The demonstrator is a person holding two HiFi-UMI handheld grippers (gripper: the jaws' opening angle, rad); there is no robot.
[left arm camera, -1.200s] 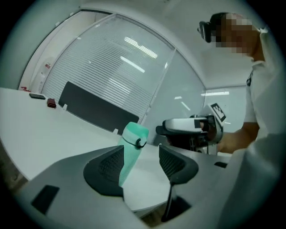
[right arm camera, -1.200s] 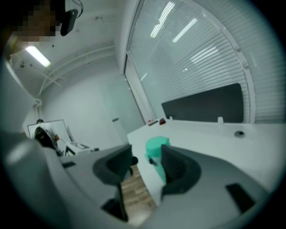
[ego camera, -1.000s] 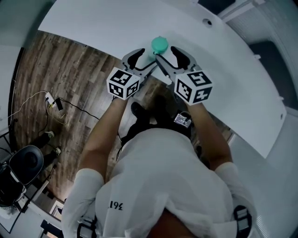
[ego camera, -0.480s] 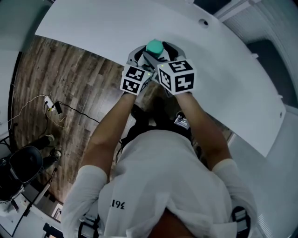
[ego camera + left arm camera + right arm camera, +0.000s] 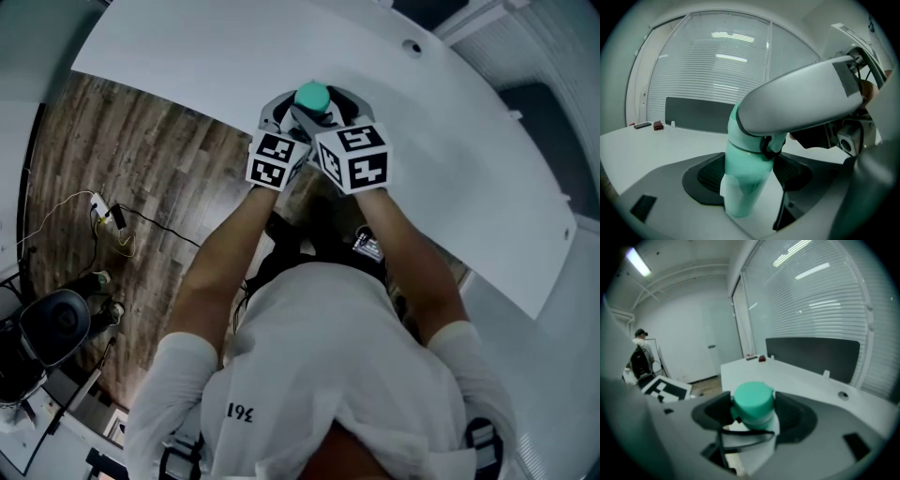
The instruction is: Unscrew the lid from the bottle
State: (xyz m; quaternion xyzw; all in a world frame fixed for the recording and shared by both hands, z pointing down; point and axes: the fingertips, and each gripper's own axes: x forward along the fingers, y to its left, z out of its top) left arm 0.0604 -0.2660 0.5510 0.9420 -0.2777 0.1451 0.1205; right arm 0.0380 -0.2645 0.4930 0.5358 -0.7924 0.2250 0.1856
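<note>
The green lid (image 5: 312,96) stands at the tabletop's (image 5: 187,56) near edge, with the left gripper (image 5: 284,112) and right gripper (image 5: 336,111) set close around it from either side.

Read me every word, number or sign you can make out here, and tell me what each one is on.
"19?": dark print on the person's white shirt, seen upside down; the last character is unclear.
Left marker cube and right marker cube: black-and-white square patterns only, no words.
Bottle and green lid: no label visible.
</note>
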